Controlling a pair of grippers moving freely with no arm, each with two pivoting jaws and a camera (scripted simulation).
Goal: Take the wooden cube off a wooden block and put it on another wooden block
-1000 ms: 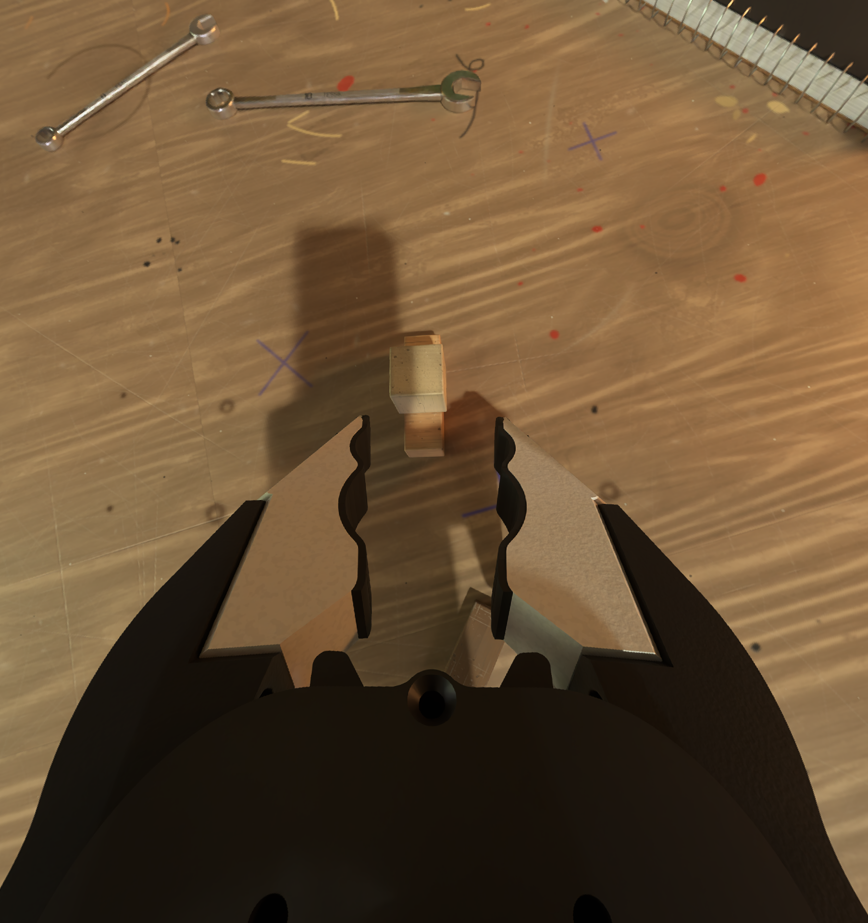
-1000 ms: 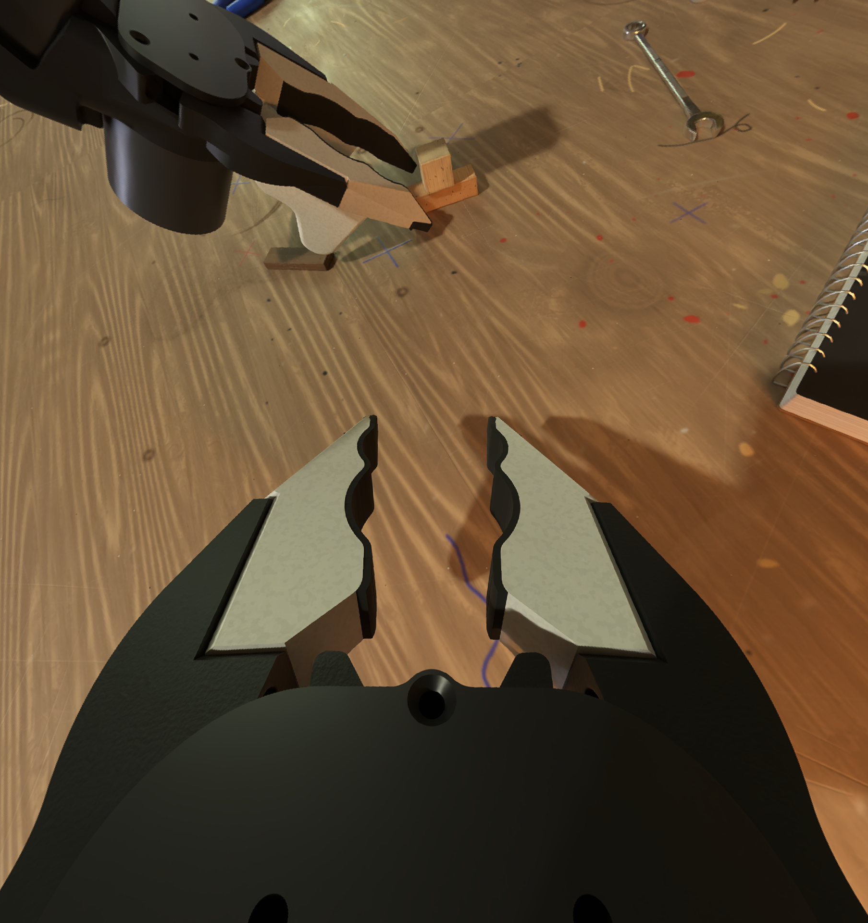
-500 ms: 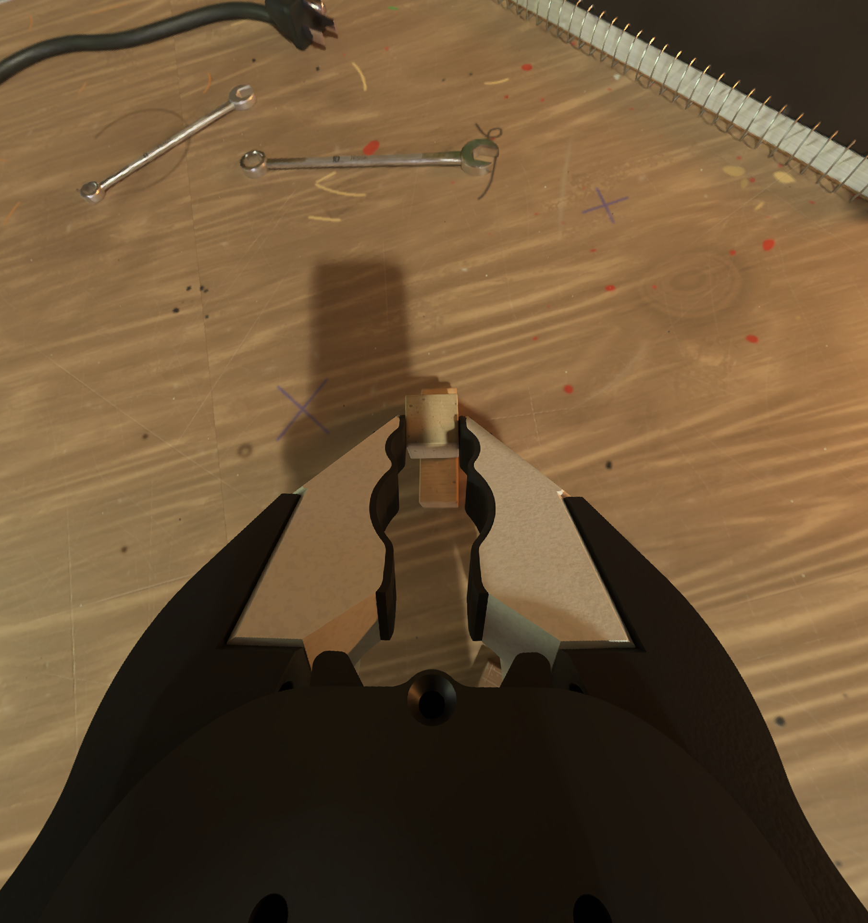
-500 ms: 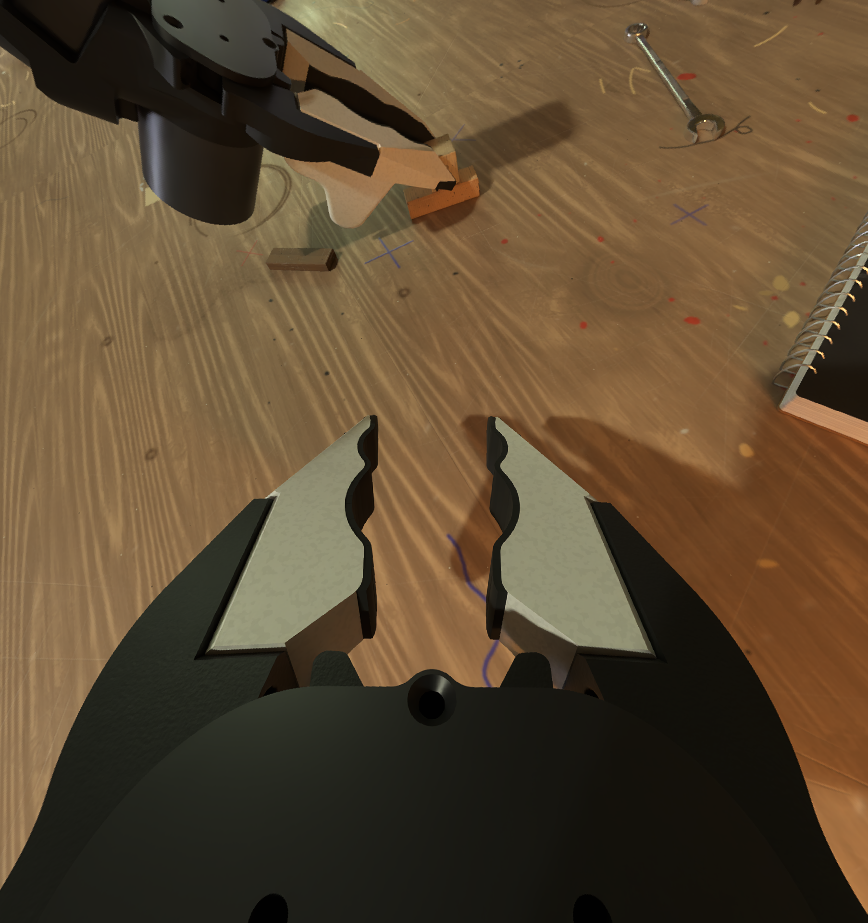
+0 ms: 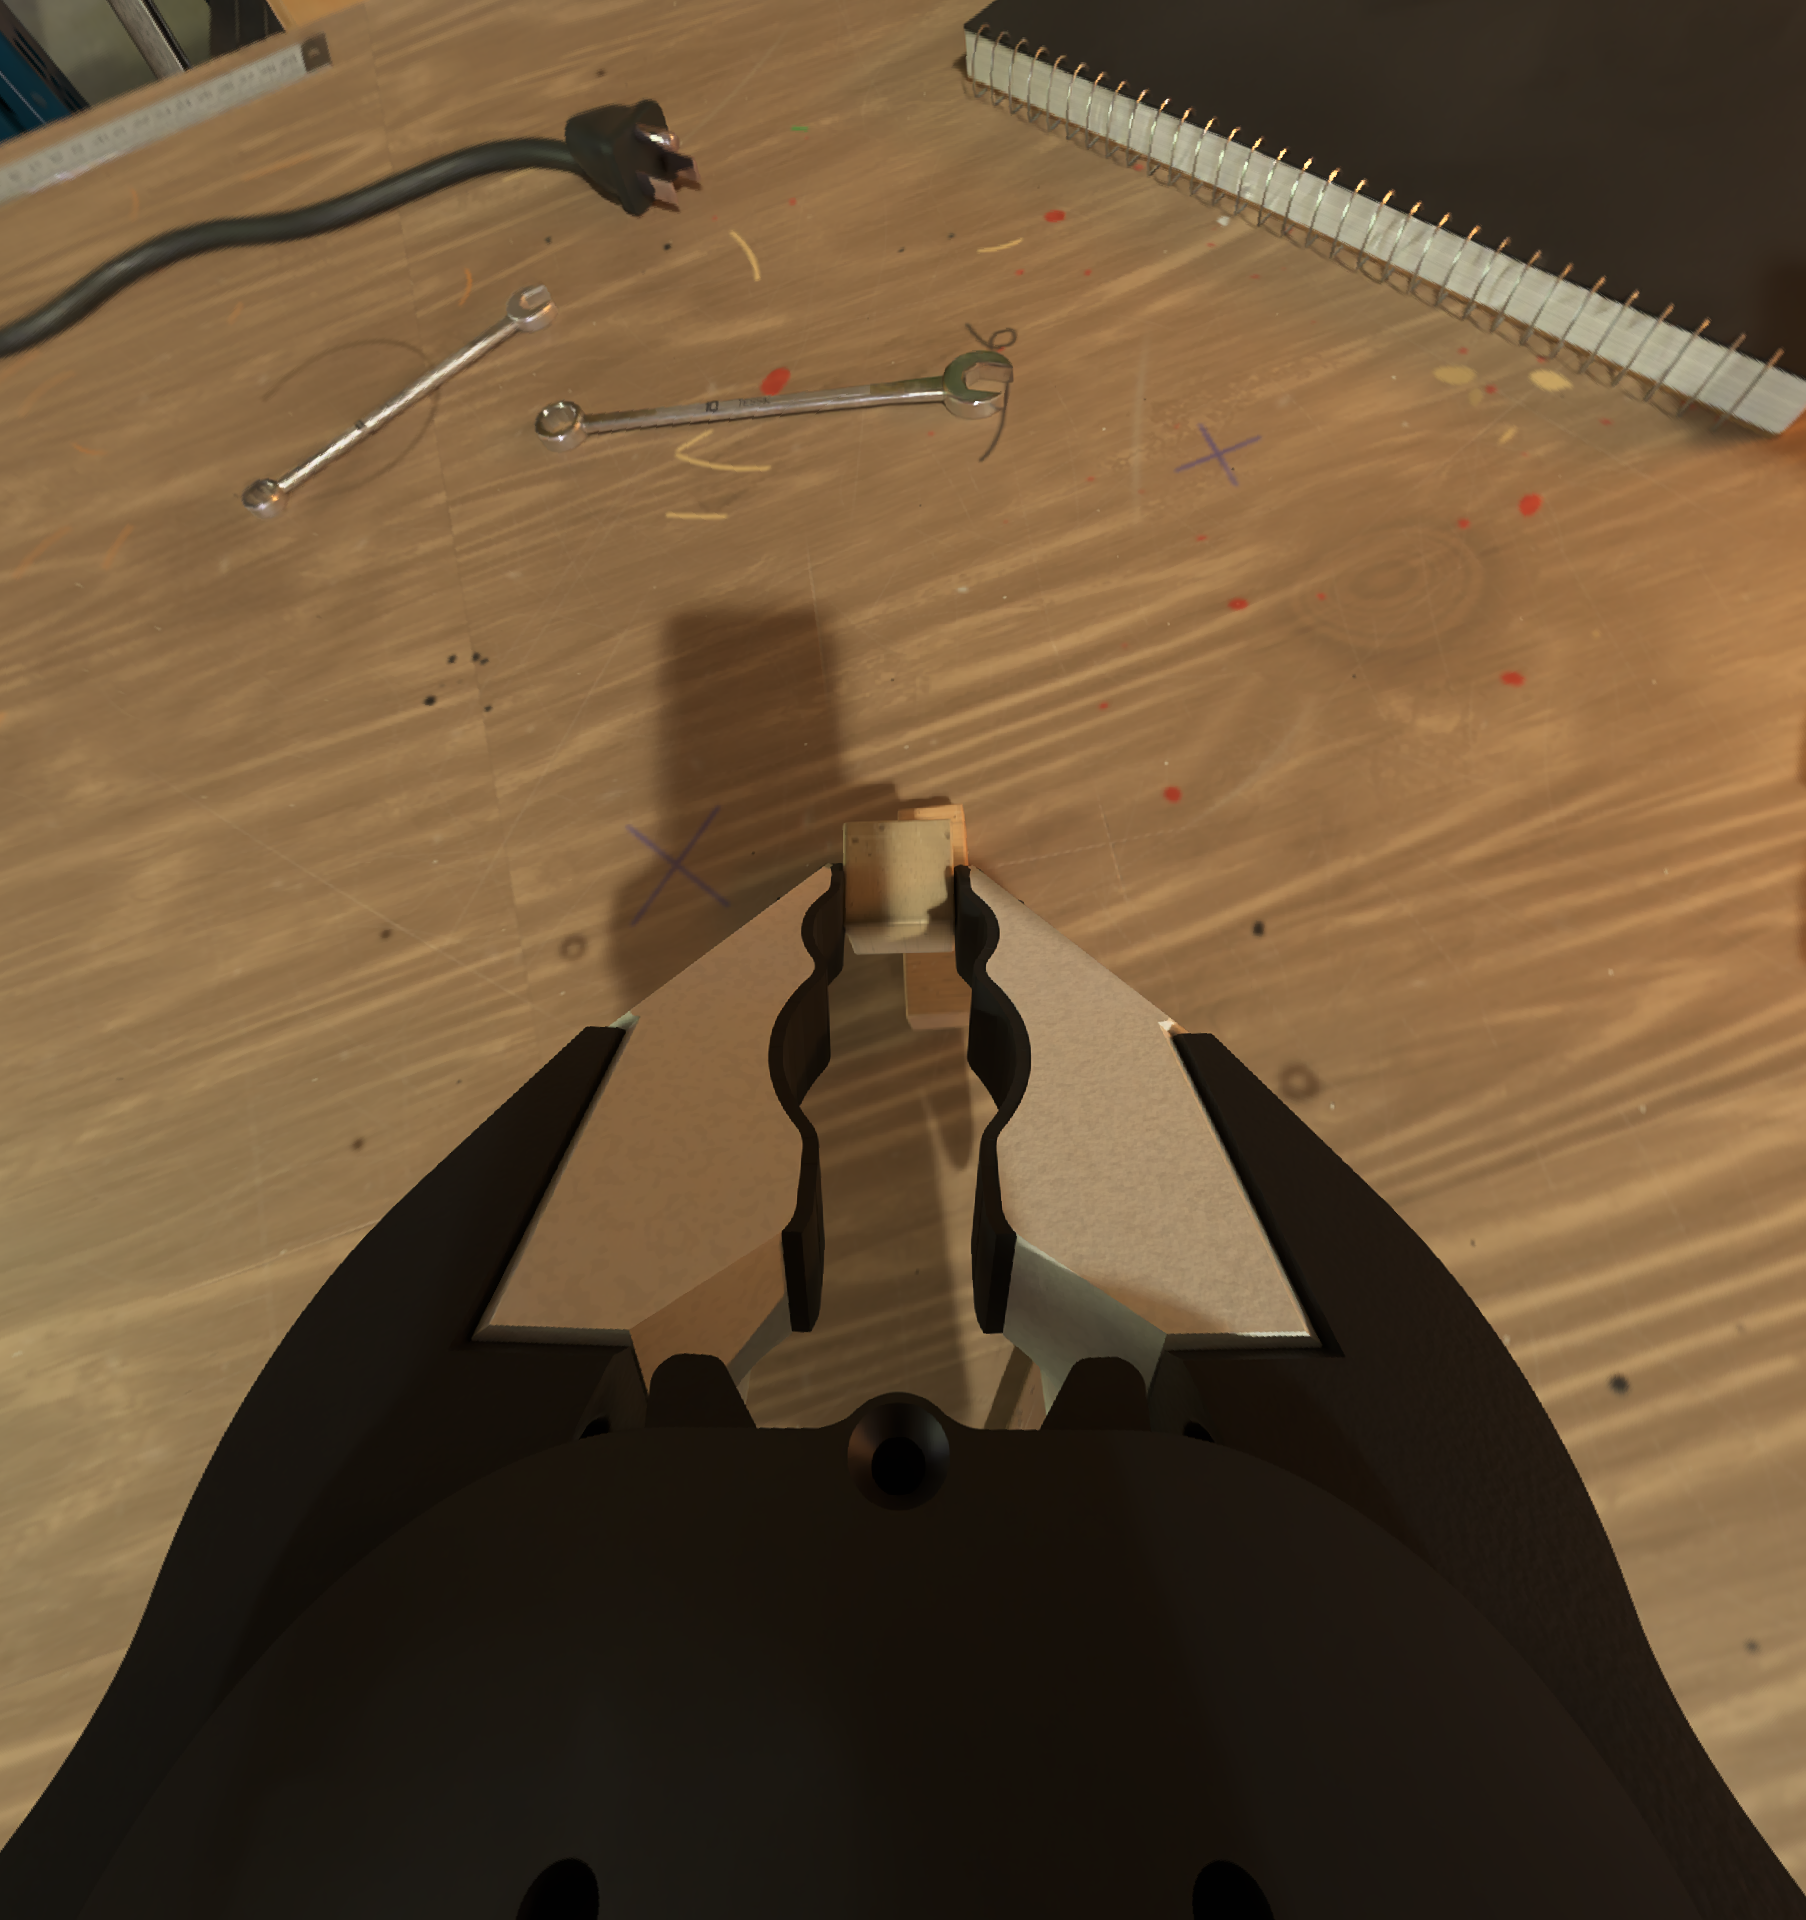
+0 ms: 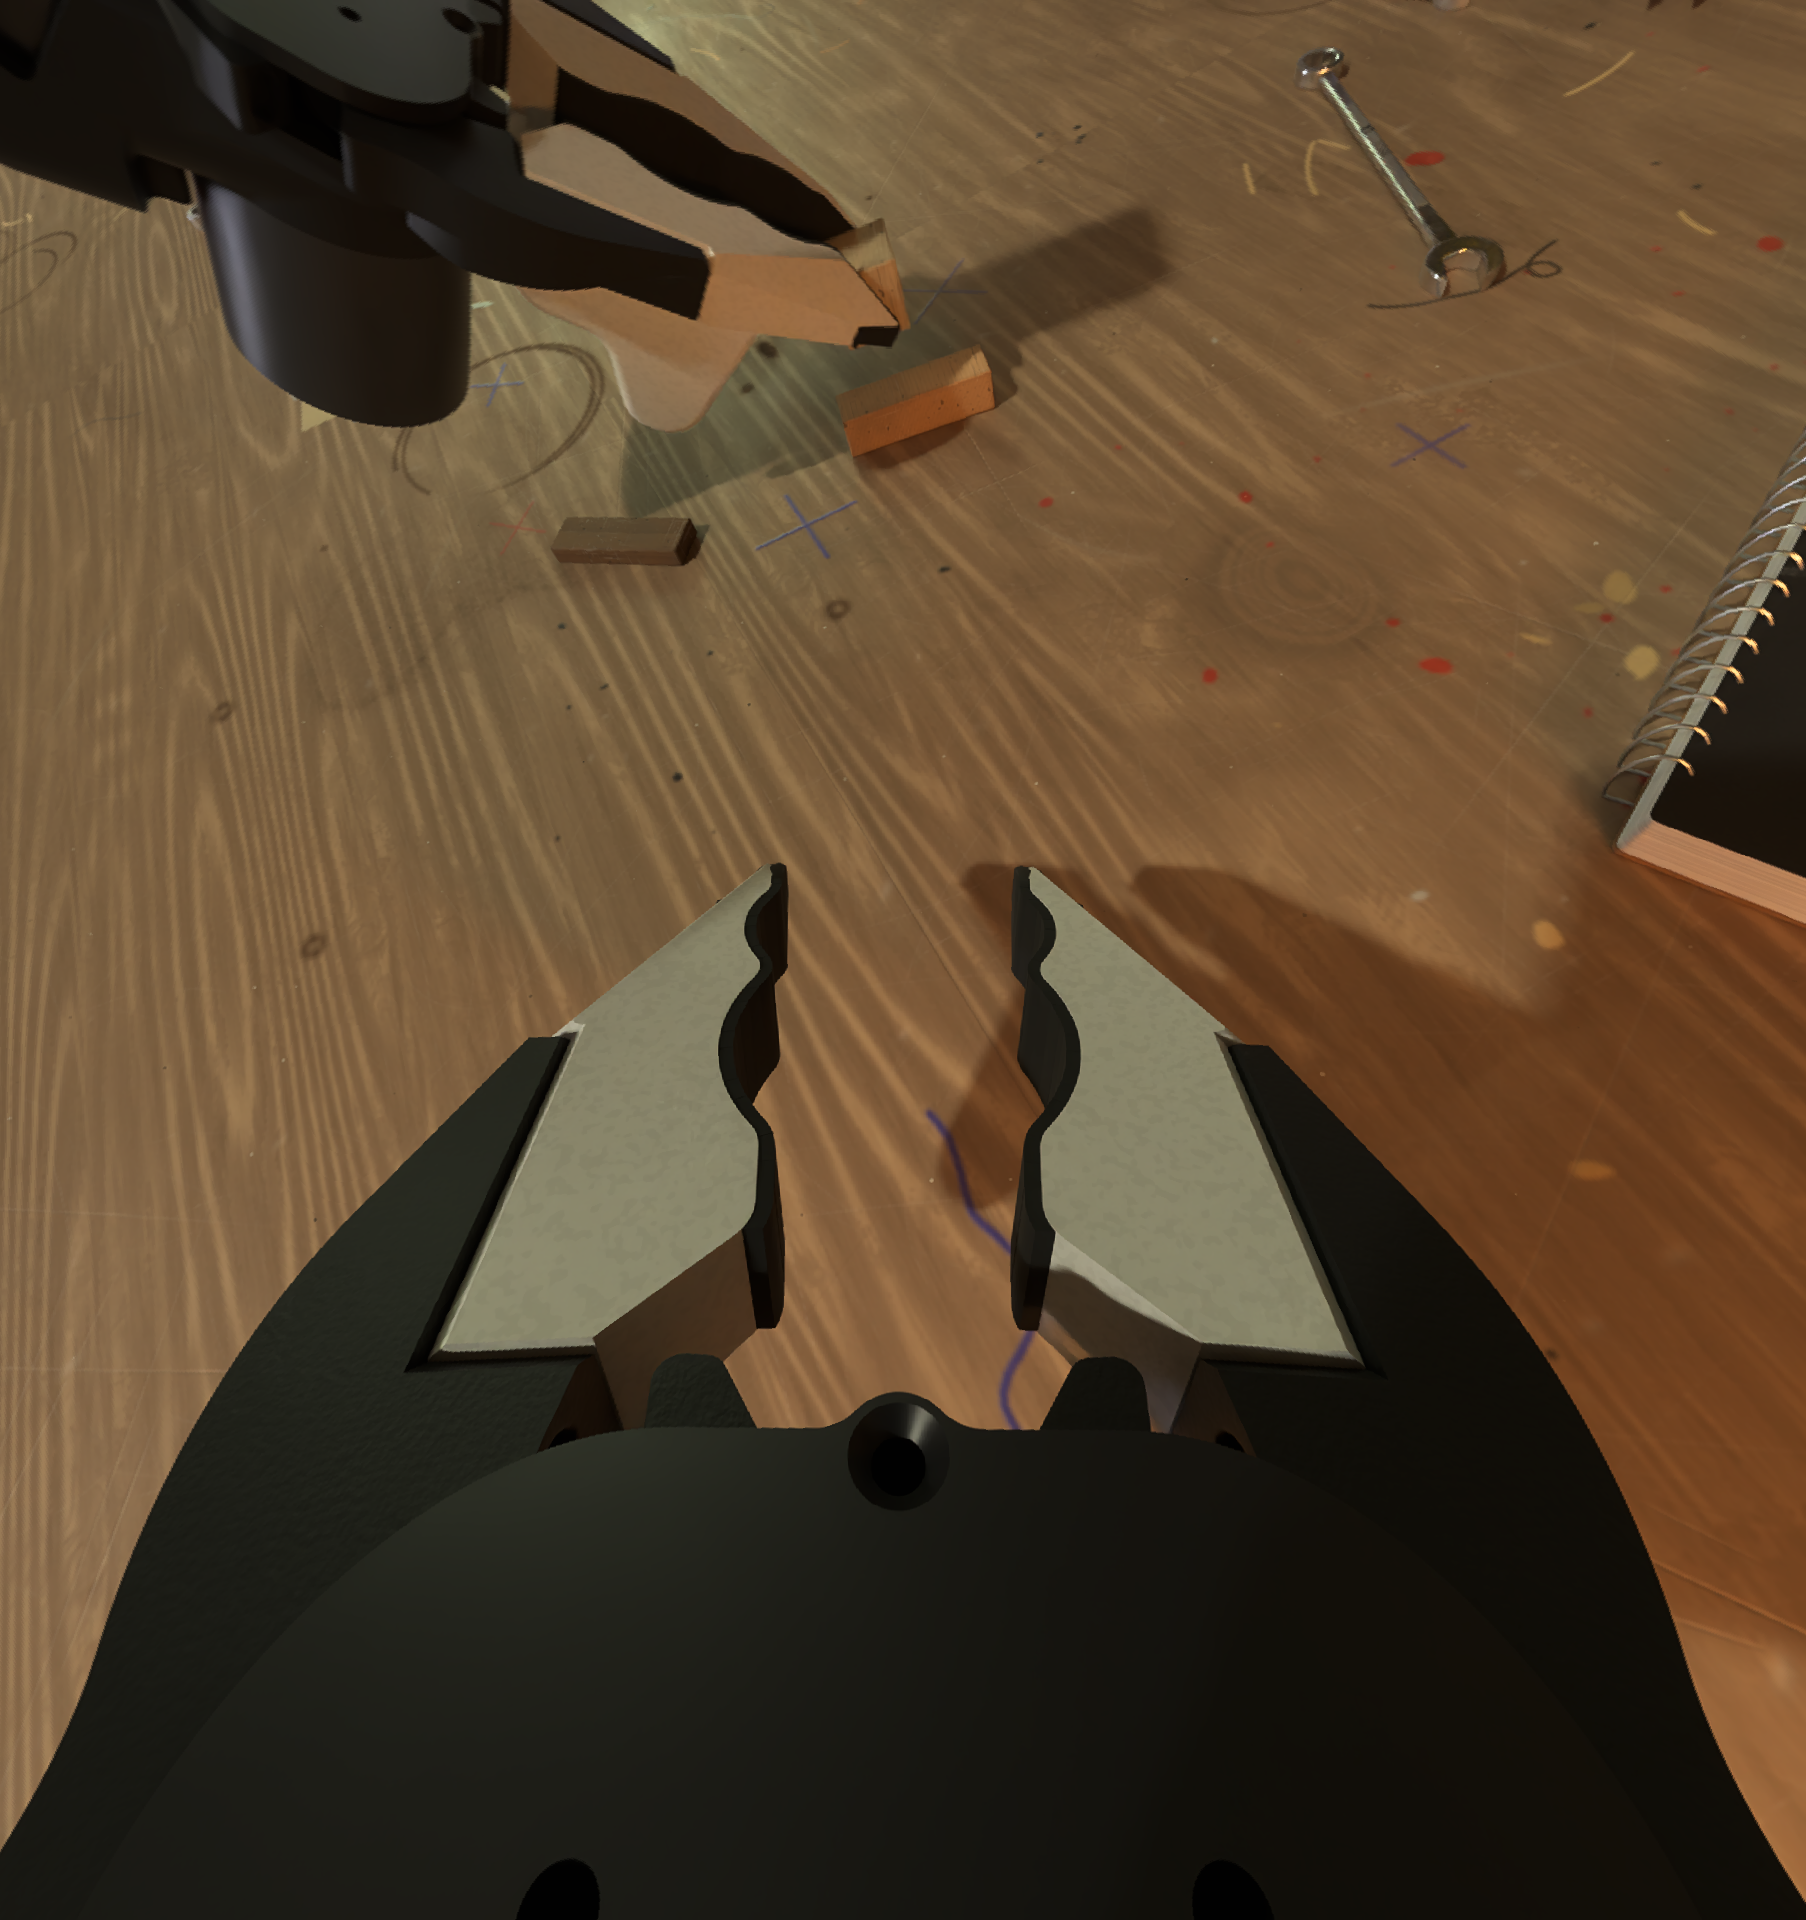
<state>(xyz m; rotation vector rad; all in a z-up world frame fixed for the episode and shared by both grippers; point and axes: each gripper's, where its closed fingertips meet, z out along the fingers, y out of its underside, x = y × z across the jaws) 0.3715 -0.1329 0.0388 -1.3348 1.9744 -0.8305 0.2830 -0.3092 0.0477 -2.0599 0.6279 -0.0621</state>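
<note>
Left gripper [image 5: 897, 883] pinches the wooden cube [image 5: 897, 878] between its fingertips; both tips press the cube's side faces. In the right wrist view the cube [image 6: 875, 265] hangs clear of the table [image 6: 359, 779], above and at about 10 o'clock from the light wooden block [image 6: 918, 414].

Light block lies flat on the table, long axis running roughly 8 to 2 o'clock in the right wrist view. In the left wrist view it [image 5: 935, 992] shows below the cube, long axis running 12 to 6, partly hidden by cube and fingers.

Dark wooden block [image 6: 624, 540] lies flat, at about 8 o'clock from the light one and apart from it, long axis near 9 to 3.

Right gripper [image 6: 897, 883] spread, nothing between the fingers, over bare table.

Farther off: two wrenches [image 5: 764, 400] [image 5: 400, 400], a black power cord with plug [image 5: 629, 156], and a spiral notebook [image 5: 1501, 135] at 1 o'clock in the left wrist view.
</note>
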